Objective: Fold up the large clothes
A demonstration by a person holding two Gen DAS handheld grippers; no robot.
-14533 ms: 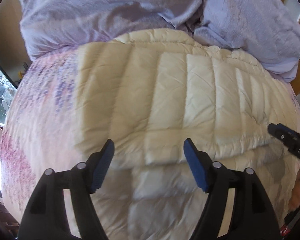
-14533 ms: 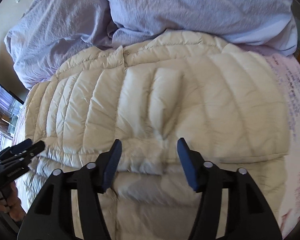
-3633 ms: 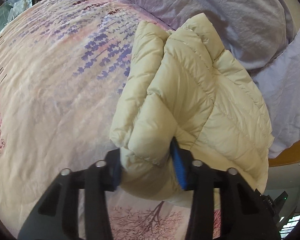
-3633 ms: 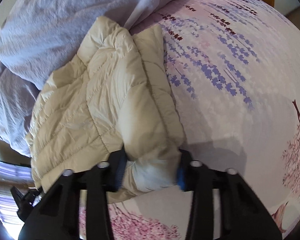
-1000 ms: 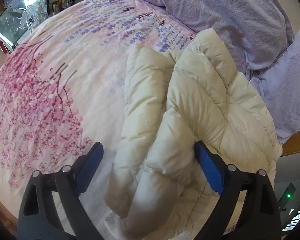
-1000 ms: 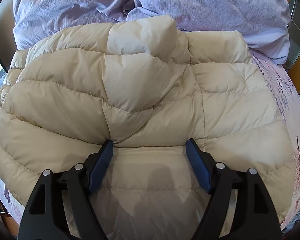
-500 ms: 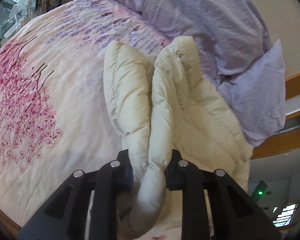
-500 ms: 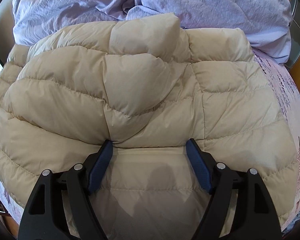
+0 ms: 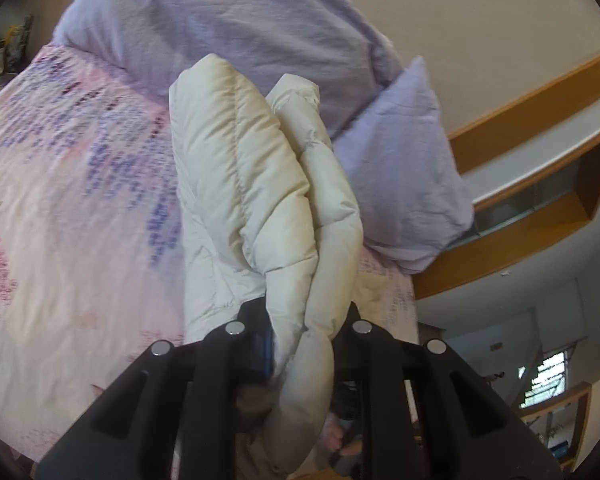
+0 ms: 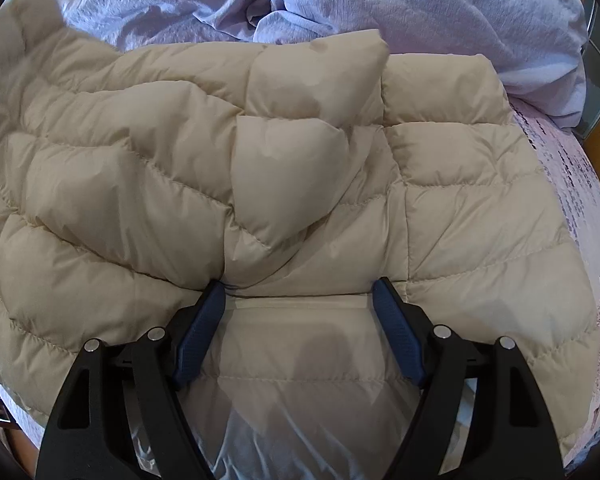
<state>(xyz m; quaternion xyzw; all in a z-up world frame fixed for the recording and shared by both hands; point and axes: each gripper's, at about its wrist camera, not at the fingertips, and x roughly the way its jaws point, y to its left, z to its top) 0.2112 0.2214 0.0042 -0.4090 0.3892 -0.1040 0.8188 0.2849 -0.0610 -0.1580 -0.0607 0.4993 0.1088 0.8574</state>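
A cream quilted down jacket (image 10: 300,168) lies folded on the bed and fills the right wrist view. My right gripper (image 10: 298,300) is open, its blue pads resting against the jacket's near folded edge, shiny lining between them. In the left wrist view my left gripper (image 9: 306,328) is shut on a thick fold of the jacket (image 9: 260,184) and holds it raised above the bedspread. The rest of the jacket hangs from that fold.
The bed has a pink floral bedspread (image 9: 68,184). Lilac pillows and a rumpled duvet (image 10: 380,4) lie just behind the jacket; a pillow also shows in the left wrist view (image 9: 400,160). A wooden headboard shelf (image 9: 520,184) stands at the right.
My left gripper closed on the jacket's side fold about half a second ago and has since lifted it up and tilted. My right gripper has stayed open in place.
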